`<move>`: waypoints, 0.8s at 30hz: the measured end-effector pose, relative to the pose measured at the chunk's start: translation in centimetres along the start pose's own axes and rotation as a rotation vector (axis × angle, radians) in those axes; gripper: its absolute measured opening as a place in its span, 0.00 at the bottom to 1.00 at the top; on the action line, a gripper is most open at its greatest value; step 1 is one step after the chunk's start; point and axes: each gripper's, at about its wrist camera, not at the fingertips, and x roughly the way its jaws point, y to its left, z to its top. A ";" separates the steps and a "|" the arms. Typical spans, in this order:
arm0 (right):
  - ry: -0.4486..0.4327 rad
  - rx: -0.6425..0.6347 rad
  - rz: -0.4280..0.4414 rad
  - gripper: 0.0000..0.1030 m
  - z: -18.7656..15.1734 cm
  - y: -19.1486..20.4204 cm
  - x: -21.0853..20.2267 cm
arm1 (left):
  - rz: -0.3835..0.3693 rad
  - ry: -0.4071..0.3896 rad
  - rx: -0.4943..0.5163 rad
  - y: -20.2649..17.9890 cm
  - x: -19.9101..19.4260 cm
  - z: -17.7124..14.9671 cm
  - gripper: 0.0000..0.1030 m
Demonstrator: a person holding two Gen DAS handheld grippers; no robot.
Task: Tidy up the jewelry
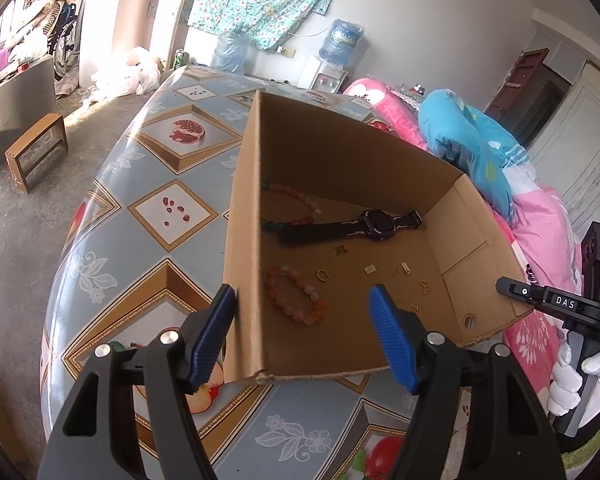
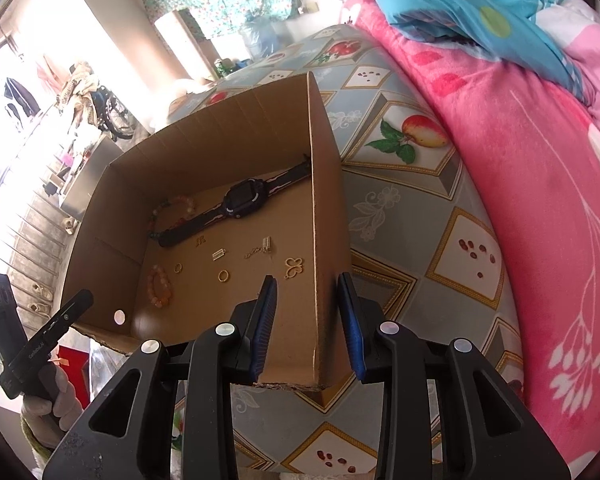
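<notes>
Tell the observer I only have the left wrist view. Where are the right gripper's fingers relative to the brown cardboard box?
Observer: The right gripper straddles the right wall of the open brown cardboard box, with one finger inside and one outside. The jaws are open, not pinching it.
Operator: What's the gold piece nearest the inside finger?
Observer: A small gold butterfly-shaped outline charm, lying flat on the box floor.
Operator: Is anything pressing on that wall from outside?
Observer: No. A strip of fruit-print tablecloth separates it from the pink fleece blanket.
</notes>
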 end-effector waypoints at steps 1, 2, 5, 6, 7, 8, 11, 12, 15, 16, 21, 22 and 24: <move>-0.001 -0.004 -0.004 0.31 -0.2 0.1 0.0 | -0.001 -0.001 0.001 0.0 -0.2 -0.2 0.65; -0.003 -0.007 -0.005 0.31 -0.4 0.1 -0.1 | -0.001 -0.003 0.004 0.0 -0.4 -0.5 0.65; -0.007 -0.007 -0.001 0.31 -0.9 0.0 -0.2 | -0.001 0.000 0.005 -0.2 -0.9 -1.2 0.65; -0.008 -0.007 0.002 0.31 -1.0 -0.1 -0.3 | 0.000 0.001 0.006 -0.3 -1.1 -1.5 0.65; -0.010 -0.007 0.002 0.31 -1.2 -0.1 -0.4 | -0.001 0.003 0.006 -0.4 -1.3 -1.7 0.65; -0.011 -0.009 0.001 0.31 -1.4 -0.2 -0.5 | -0.002 0.004 0.006 -0.5 -1.5 -2.0 0.65; -0.015 -0.013 -0.001 0.31 -1.8 -0.3 -0.8 | -0.004 0.007 0.003 -0.8 -2.0 -2.7 0.65; -0.015 -0.016 -0.001 0.31 -1.9 -0.4 -0.9 | -0.004 0.008 0.003 -0.9 -2.2 -3.0 0.65; -0.016 -0.016 0.001 0.31 -2.3 -0.6 -1.1 | -0.005 0.010 0.000 -1.4 -2.6 -3.8 0.65; -0.017 -0.015 0.001 0.31 -2.5 -0.7 -1.3 | -0.007 0.012 -0.002 -1.5 -2.8 -4.0 0.65; -0.023 -0.008 0.014 0.31 -3.1 -1.1 -1.7 | -0.010 0.013 -0.008 -2.0 -3.3 -5.0 0.65; -0.024 -0.009 0.016 0.31 -3.1 -1.2 -1.7 | -0.010 0.011 -0.008 -2.0 -3.5 -5.2 0.65; -0.028 -0.009 0.020 0.31 -3.3 -1.3 -1.7 | -0.010 0.004 -0.005 -2.0 -3.6 -5.4 0.65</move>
